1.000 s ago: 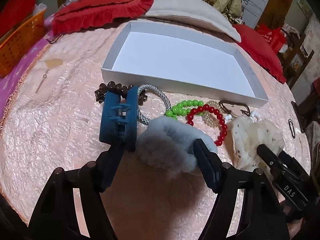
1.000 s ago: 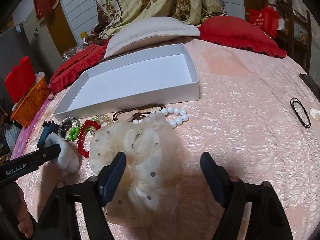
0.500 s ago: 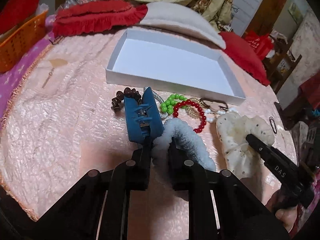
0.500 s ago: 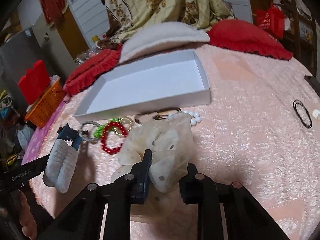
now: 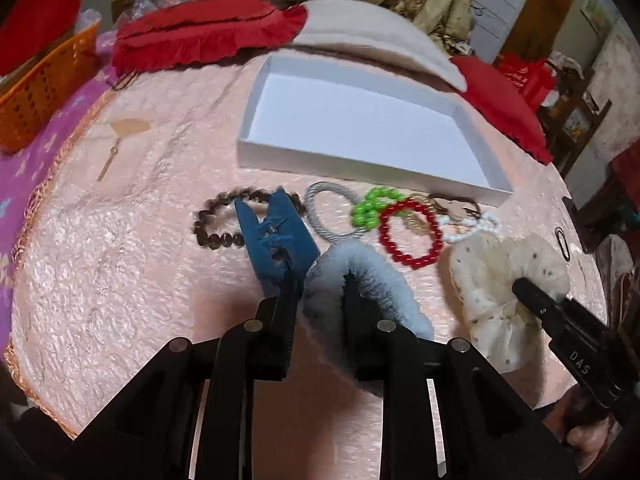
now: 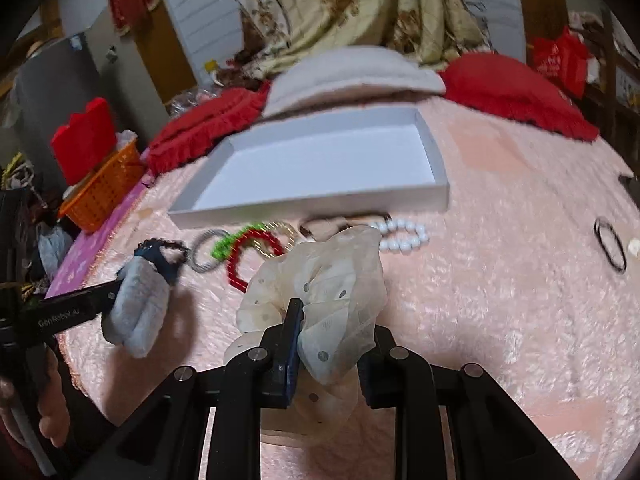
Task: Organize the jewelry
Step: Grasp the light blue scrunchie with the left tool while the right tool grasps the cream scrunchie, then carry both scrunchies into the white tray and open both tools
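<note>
White box (image 5: 360, 128) lies open and bare; bracelets (image 5: 408, 236) crowd its near wall

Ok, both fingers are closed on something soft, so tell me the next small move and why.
Probably carry both forward over the white box and release. The left gripper pinches the fluffy blue hair clip, the right gripper pinches the cream dotted scrunchie, both look lifted off the pink bedspread, and the box sits empty just beyond the bracelets.

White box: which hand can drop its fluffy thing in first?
Probably the left. The left gripper, shut on the grey fuzzy scrunchie, looks nearer the empty white cardboard box than the right gripper, shut on the cream dotted scrunchie.
</note>
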Available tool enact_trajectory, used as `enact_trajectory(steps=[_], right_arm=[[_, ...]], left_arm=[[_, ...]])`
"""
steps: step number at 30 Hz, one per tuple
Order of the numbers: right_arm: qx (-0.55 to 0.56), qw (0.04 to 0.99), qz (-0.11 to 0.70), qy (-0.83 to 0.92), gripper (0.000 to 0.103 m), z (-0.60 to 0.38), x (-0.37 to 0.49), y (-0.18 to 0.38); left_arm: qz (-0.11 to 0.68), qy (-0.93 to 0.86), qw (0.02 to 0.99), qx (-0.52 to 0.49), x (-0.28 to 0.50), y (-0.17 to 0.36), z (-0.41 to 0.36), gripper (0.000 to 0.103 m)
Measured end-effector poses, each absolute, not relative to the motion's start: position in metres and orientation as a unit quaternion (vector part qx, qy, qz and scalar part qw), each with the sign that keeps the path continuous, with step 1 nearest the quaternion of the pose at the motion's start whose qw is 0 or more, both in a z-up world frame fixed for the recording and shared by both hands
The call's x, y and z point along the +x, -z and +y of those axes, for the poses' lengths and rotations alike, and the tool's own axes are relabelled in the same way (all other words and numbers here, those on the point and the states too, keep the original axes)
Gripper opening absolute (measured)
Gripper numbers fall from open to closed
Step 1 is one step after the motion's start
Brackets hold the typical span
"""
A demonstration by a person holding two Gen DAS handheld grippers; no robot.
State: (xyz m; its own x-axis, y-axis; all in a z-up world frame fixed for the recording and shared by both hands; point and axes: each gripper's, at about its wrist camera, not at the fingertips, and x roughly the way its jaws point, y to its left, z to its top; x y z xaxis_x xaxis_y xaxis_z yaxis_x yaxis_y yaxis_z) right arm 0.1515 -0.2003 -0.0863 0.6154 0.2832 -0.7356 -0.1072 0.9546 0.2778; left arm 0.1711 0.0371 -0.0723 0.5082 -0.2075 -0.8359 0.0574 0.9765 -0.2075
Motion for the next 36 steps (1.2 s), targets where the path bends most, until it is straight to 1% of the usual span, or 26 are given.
enact_trajectory(steps=[1, 2, 3, 4, 6, 11, 17, 18, 19, 20, 21, 22, 23, 24, 26, 30, 31, 36], right_arm=[[0.107, 0.890, 0.431, -0.106, 0.027, -0.202, 0.153, 0.091], [0.110, 0.887, 0.437, -0.103, 0.035, -0.205, 0.154, 0.095], [0.114, 0.885, 0.440, -0.100, 0.039, -0.207, 0.155, 0.097], [0.121, 0.885, 0.440, -0.097, 0.043, -0.211, 0.154, 0.099], [0.130, 0.885, 0.438, -0.093, 0.044, -0.216, 0.153, 0.101], [0.145, 0.880, 0.442, -0.092, 0.045, -0.223, 0.153, 0.103], [0.144, 0.876, 0.450, -0.096, 0.046, -0.221, 0.149, 0.108], [0.142, 0.876, 0.450, -0.096, 0.046, -0.220, 0.149, 0.109], [0.140, 0.877, 0.450, -0.096, 0.046, -0.219, 0.149, 0.110], [0.141, 0.877, 0.448, -0.100, 0.046, -0.219, 0.148, 0.110], [0.144, 0.877, 0.445, -0.108, 0.045, -0.219, 0.147, 0.110], [0.147, 0.878, 0.441, -0.114, 0.036, -0.220, 0.146, 0.108], [0.145, 0.878, 0.441, -0.118, 0.029, -0.219, 0.146, 0.107], [0.143, 0.878, 0.441, -0.120, 0.028, -0.219, 0.146, 0.105], [0.141, 0.880, 0.435, -0.126, 0.021, -0.220, 0.145, 0.100], [0.149, 0.885, 0.420, -0.137, 0.019, -0.223, 0.146, 0.084], [0.148, 0.887, 0.415, -0.138, 0.017, -0.223, 0.147, 0.079], [0.154, 0.894, 0.388, -0.162, 0.016, -0.221, 0.165, 0.047]], left_arm=[[0.490, 0.081, 0.864, -0.085, 0.170, 0.072, 0.041, 0.030], [0.486, 0.087, 0.865, -0.093, 0.169, 0.071, 0.045, 0.035], [0.477, 0.088, 0.869, -0.101, 0.165, 0.069, 0.050, 0.046], [0.470, 0.085, 0.873, -0.102, 0.162, 0.066, 0.052, 0.054], [0.462, 0.081, 0.877, -0.103, 0.156, 0.064, 0.056, 0.055], [0.476, 0.097, 0.867, -0.112, 0.142, 0.070, 0.052, 0.055], [0.500, 0.114, 0.855, -0.083, 0.143, 0.089, 0.014, 0.055], [0.500, 0.113, 0.855, -0.080, 0.145, 0.092, 0.007, 0.054], [0.504, 0.111, 0.853, -0.075, 0.147, 0.095, 0.003, 0.035], [0.511, 0.111, 0.850, -0.070, 0.148, 0.099, -0.002, 0.019], [0.523, 0.114, 0.842, -0.067, 0.150, 0.104, -0.006, 0.013], [0.519, 0.113, 0.845, -0.067, 0.148, 0.103, -0.008, 0.012], [0.514, 0.115, 0.848, -0.063, 0.145, 0.100, -0.009, 0.012], [0.514, 0.120, 0.847, -0.061, 0.142, 0.098, -0.010, 0.012], [0.513, 0.134, 0.845, -0.073, 0.138, 0.091, -0.008, 0.012], [0.493, 0.147, 0.853, -0.088, 0.137, 0.065, -0.001, 0.012], [0.488, 0.149, 0.855, -0.092, 0.140, 0.059, 0.001, 0.012], [0.465, 0.147, 0.866, -0.107, 0.166, 0.028, 0.015, 0.012]])
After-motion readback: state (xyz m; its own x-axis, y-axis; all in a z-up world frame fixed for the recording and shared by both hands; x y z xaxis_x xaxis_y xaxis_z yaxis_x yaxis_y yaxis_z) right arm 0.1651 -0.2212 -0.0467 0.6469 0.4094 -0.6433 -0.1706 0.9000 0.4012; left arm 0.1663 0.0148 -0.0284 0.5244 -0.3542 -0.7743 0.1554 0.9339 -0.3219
